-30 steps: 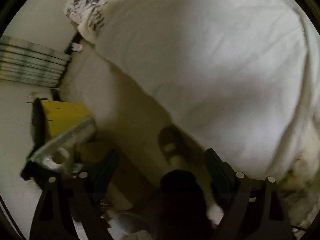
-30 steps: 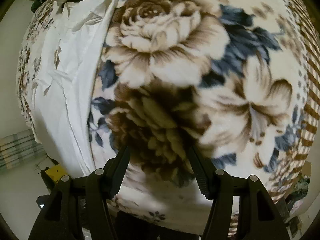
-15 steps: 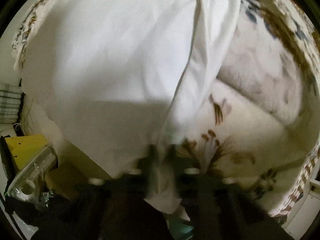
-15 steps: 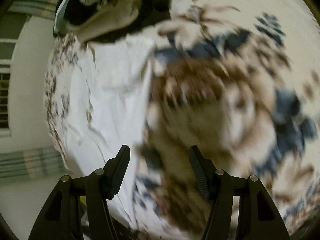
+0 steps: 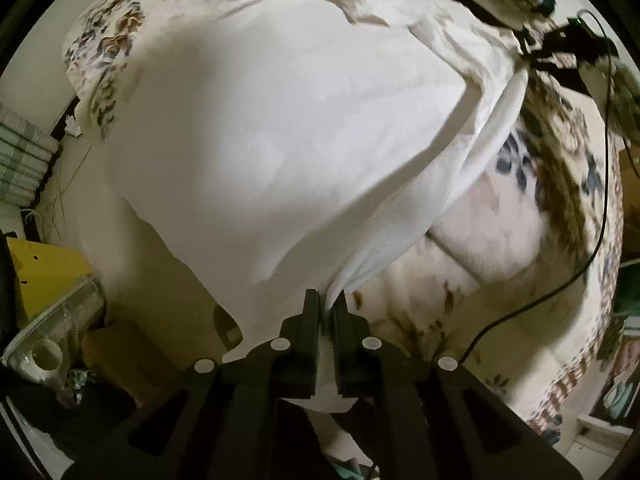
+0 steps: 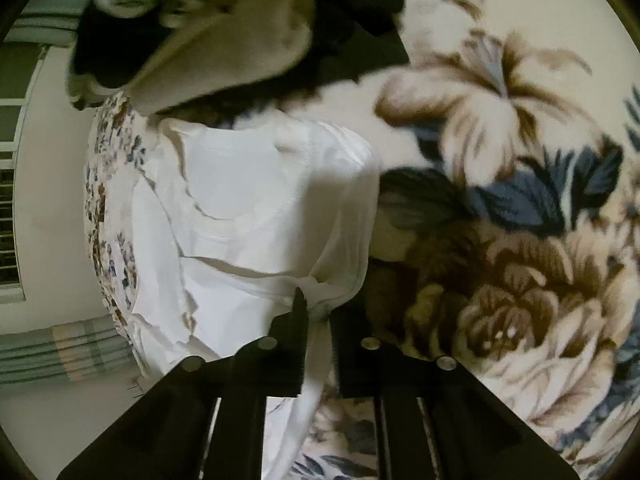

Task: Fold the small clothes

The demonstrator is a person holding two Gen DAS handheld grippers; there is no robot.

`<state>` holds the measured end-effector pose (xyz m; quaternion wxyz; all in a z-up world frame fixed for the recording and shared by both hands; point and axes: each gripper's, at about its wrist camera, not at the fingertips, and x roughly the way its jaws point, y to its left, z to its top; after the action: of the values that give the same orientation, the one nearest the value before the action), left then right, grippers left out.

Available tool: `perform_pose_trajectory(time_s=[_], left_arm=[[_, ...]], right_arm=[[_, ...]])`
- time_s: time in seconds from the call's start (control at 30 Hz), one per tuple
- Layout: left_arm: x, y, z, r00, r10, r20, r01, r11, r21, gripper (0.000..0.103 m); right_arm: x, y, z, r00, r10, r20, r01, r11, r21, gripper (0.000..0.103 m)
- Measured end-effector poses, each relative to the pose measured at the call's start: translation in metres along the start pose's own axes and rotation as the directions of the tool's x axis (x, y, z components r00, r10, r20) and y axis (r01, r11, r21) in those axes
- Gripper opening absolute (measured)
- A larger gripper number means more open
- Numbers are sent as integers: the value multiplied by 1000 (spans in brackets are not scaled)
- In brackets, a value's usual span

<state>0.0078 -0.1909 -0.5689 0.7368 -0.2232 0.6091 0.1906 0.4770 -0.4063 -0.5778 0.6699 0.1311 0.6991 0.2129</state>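
A white shirt [image 5: 280, 128] lies spread on a floral blanket [image 5: 500, 240] on the bed. My left gripper [image 5: 326, 308] is shut on the shirt's near edge, and the cloth rises in a fold from the jaws. In the right wrist view the same white shirt [image 6: 248, 208] shows its neckline, and my right gripper [image 6: 318, 308] is shut on a bunched edge of it, with a strip of cloth hanging down between the fingers.
A pile of dark and beige clothes [image 6: 224, 40] lies at the blanket's far end. A black cable [image 5: 560, 280] runs across the blanket at right. A yellow box [image 5: 44, 276] and a clear plastic container [image 5: 52, 340] stand on the floor at left of the bed.
Both grippers were open a second ago. They have moved onto the white shirt and closed on its edges; the left shut first, the right in the last half second.
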Motion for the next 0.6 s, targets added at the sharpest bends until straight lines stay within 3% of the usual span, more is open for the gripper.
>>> perform_pose_trajectory(time_s=[0.13, 0.3, 0.43, 0.6], left_arm=[[-27, 13, 17, 999, -28, 26, 28, 999, -15, 4], [-55, 44, 49, 996, -49, 77, 52, 998, -39, 4], [-55, 82, 81, 993, -78, 87, 84, 994, -66, 4], [-36, 133, 118, 988, -136, 67, 142, 985, -96, 4]], right_arm=[[-30, 25, -3, 999, -24, 37, 26, 999, -35, 7], [-53, 85, 2, 996, -48, 79, 55, 995, -86, 7], [-53, 145, 11, 990, -83, 114, 96, 988, -118, 7], [-18, 219, 26, 975, -167, 145, 189, 971, -147, 7]])
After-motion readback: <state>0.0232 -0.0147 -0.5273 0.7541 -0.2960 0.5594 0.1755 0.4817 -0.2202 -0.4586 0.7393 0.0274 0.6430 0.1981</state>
